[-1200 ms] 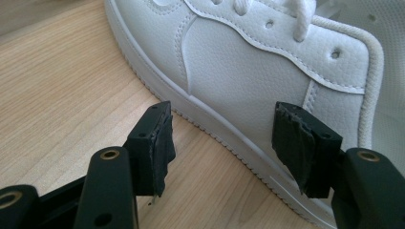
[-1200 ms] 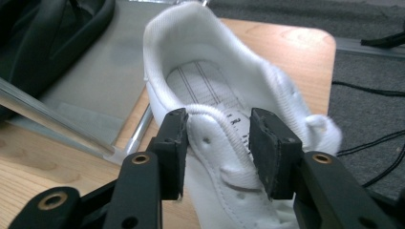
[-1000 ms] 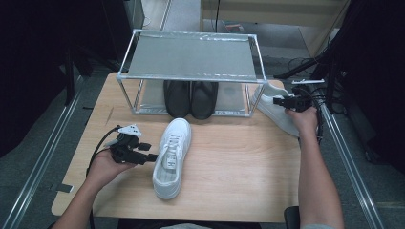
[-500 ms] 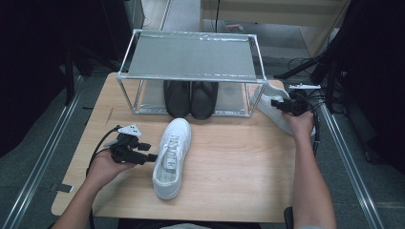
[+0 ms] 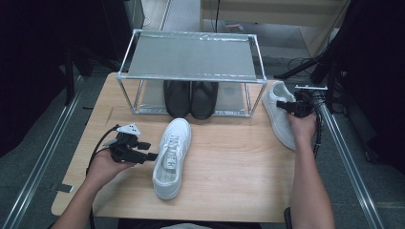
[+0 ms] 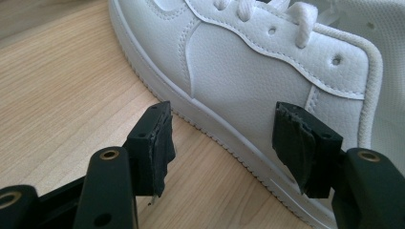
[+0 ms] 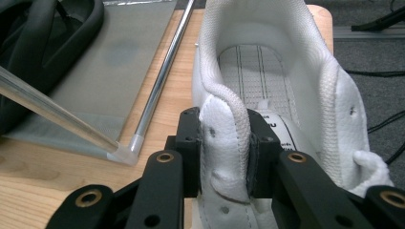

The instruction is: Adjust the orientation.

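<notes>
Beside the right-hand leg of the silver metal-framed shoe rack (image 5: 191,55), on the pale wooden table (image 5: 229,162): right gripper (image 7: 224,148), jaws just closing, now pinching the collar wall of the white leather low-top sneaker (image 7: 267,95) on that side, one pad inside the opening, one outside. Looks a firm enough bite, though taken on soft padded edge only.

To lift well: keep the pinch deep on the collar, raise straight up before swinging toward the rack, and expect the toe to droop since the hold sits well off the shoe's middle. Slow start, no jerk, or the padding may slide out of the pads.

In front of the rack, toward the person: second white leather sneaker (image 5: 172,157), toe pointing away from the rack. Left gripper (image 6: 224,143) just beside its side wall, jaws wide apart, nothing between them, pads clear of the leather.

Under the rack's perforated top shelf: pair of black shoes (image 5: 191,98) on the lower shelf, taking the middle; free space left and right of them.

Edges to mind: held sneaker close to the rack's right corner post and close to the table's right edge, so little room outward. Plenty of bare tabletop in front of the rack between the two sneakers. Top shelf bare, reachable from above.
</notes>
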A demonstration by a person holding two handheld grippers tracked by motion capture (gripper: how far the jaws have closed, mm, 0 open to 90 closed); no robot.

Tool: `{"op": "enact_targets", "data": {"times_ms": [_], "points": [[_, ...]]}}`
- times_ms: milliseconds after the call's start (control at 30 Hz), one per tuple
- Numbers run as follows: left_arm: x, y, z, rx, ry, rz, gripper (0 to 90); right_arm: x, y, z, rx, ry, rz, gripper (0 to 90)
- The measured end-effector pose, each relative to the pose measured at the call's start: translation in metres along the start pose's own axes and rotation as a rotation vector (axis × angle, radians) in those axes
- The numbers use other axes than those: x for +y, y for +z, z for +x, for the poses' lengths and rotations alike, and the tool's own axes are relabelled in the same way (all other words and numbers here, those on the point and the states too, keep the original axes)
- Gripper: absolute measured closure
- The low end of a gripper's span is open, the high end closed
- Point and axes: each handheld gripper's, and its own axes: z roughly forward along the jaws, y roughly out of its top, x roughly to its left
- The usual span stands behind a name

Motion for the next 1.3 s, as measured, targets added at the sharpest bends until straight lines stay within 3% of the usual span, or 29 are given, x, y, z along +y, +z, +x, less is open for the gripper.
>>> {"op": "enact_targets", "data": {"times_ms": [467, 633, 933, 1033, 1300], "points": [[0.004, -0.007, 0.005, -0.003, -0.001, -0.04, 39.5, -0.003, -0.027, 0.001, 0.014, 0.035, -0.013, 73.9], [0.009, -0.007, 0.005, -0.005, 0.003, -0.059, 39.5, -0.012, -0.04, 0.005, 0.002, 0.022, -0.025, 74.0], [0.019, -0.004, 0.007, -0.023, 0.023, -0.059, 39.5, -0.032, -0.07, 0.021, -0.016, -0.007, -0.024, 74.1], [0.022, -0.003, 0.007, -0.027, 0.026, -0.078, 39.5, -0.04, -0.079, 0.029, -0.016, -0.033, -0.026, 74.1], [0.031, 0.002, 0.009, -0.042, 0.032, -0.064, 39.5, -0.061, -0.101, 0.048, 0.002, -0.07, -0.022, 74.4]]}}
